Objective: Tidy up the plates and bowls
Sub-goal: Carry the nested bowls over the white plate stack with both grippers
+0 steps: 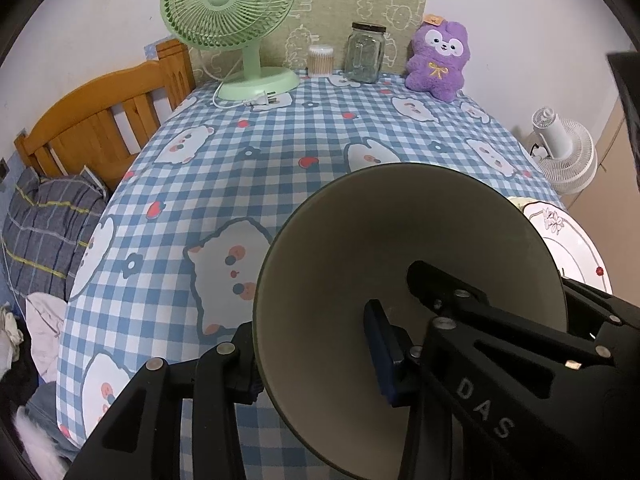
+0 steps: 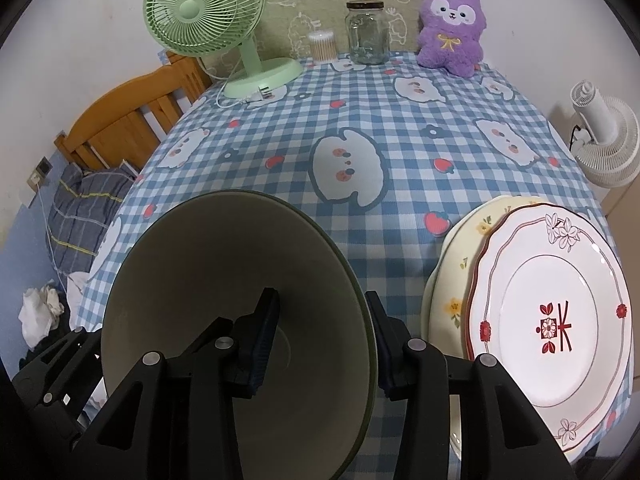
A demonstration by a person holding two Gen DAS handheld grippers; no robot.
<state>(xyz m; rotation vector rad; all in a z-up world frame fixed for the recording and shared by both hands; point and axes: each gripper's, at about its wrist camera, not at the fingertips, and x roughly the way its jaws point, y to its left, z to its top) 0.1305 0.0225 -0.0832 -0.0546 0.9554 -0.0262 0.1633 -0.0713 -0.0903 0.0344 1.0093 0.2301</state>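
Over the near edge of the checked tablecloth, two grippers straddle one olive bowl: the left gripper pinches its left rim, while the right gripper brackets its right rim, pads apparently off the wall. The stacked plates lie just right, nearer the right hand.

Both wrist views close above bowl, angled down, sharing table
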